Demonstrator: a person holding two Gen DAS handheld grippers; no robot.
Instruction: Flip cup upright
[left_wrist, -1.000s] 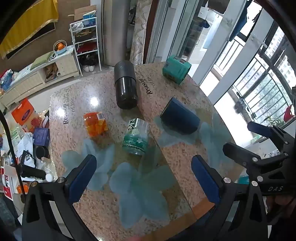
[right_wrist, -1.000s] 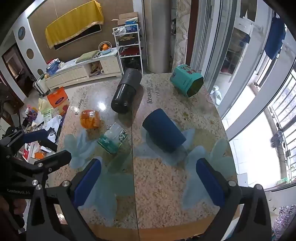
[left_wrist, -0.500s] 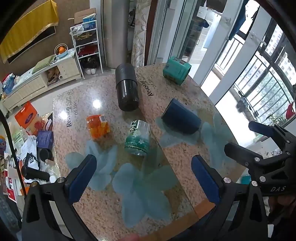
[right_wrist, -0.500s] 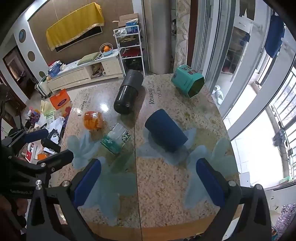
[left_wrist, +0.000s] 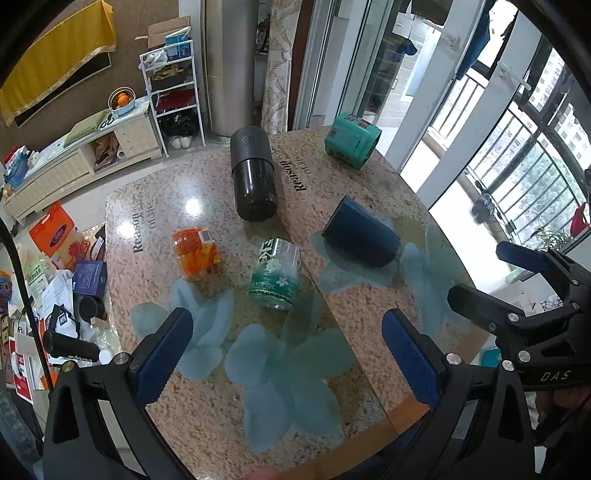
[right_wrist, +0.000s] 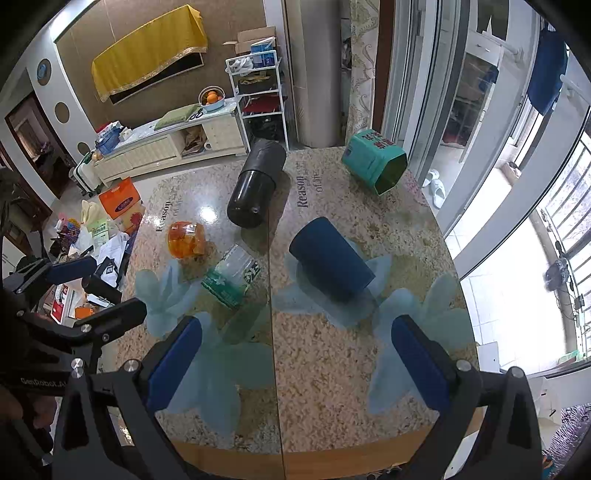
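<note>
Granite counter (left_wrist: 192, 398) printed "Reason of life" twice, with pale blue flower shapes. Five containers lying on sides, all apart. Black flask (left_wrist: 253, 177) at the far middle. Navy cup (left_wrist: 360, 236) (right_wrist: 332, 256) right of centre on a flower print, nearest the right claw. Teal hexagonal tub (left_wrist: 352, 138) at the far right, red characters on top, unreadable. Clear cup (left_wrist: 275, 275) with green floral band and white characters, centre. Orange jar (left_wrist: 195, 251) with barcode label, left. Two claws, both spread wide and empty above the near edge: left claw (left_wrist: 286, 360), right claw (right_wrist: 295, 363). "DAS" legible on the right handle, "GenRobot" on the left. Compared with a second ago, containers slightly lower and nearer in frame; none moved on the counter.
</note>
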